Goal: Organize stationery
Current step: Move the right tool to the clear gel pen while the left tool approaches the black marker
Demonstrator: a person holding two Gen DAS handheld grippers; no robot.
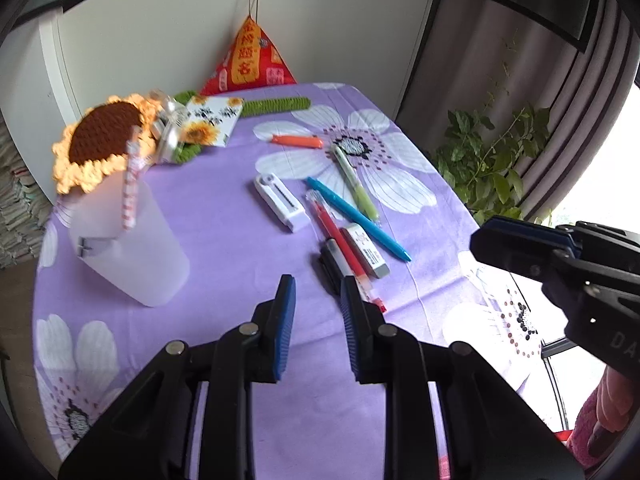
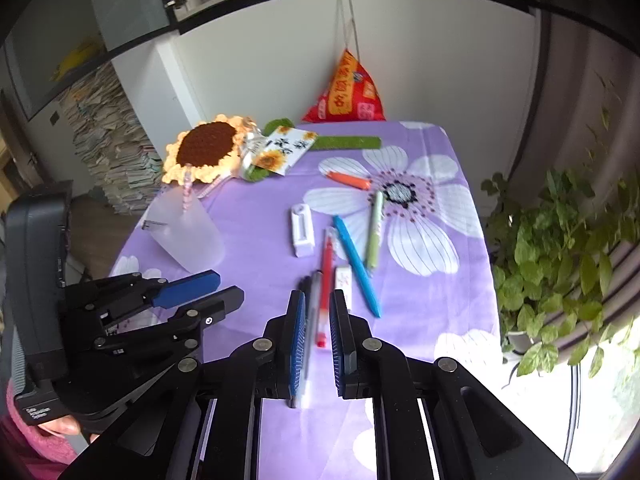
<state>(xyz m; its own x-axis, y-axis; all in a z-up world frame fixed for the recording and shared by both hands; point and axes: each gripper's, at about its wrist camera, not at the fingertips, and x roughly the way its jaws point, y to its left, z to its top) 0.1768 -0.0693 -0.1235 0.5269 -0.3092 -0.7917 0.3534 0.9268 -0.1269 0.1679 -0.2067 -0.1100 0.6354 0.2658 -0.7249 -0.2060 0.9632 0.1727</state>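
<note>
Step in hand: we judge that we are bringing both tongs down toward the loose stationery at the near middle of the table (image 2: 248, 240), with nothing picked yet.
Left gripper (image 1: 318, 294): we hold its jaws a little apart and empty, above the cloth just short of the black pen (image 1: 330, 264).
Right gripper (image 2: 316, 316): its jaws are at their closest with a narrow gap left, clamped on nothing; the red pen (image 2: 326, 280) and a clear pen (image 2: 312, 312) lie on the cloth under that gap.
Doing it well: we would open wider, line the pads across a single pen barrel, and lift only that one, since the black, red and clear pens and the eraser (image 2: 344, 280) lie touching.
Other stationery: blue pen (image 2: 356, 266), green pen (image 2: 374, 236), orange marker (image 2: 348, 180) and white correction tape (image 2: 302, 230) lie toward the table's middle and far side.
Container: the frosted cup (image 1: 128, 240) stands near the left edge, holding one pink patterned pen (image 1: 131, 188), with room for more.
</note>
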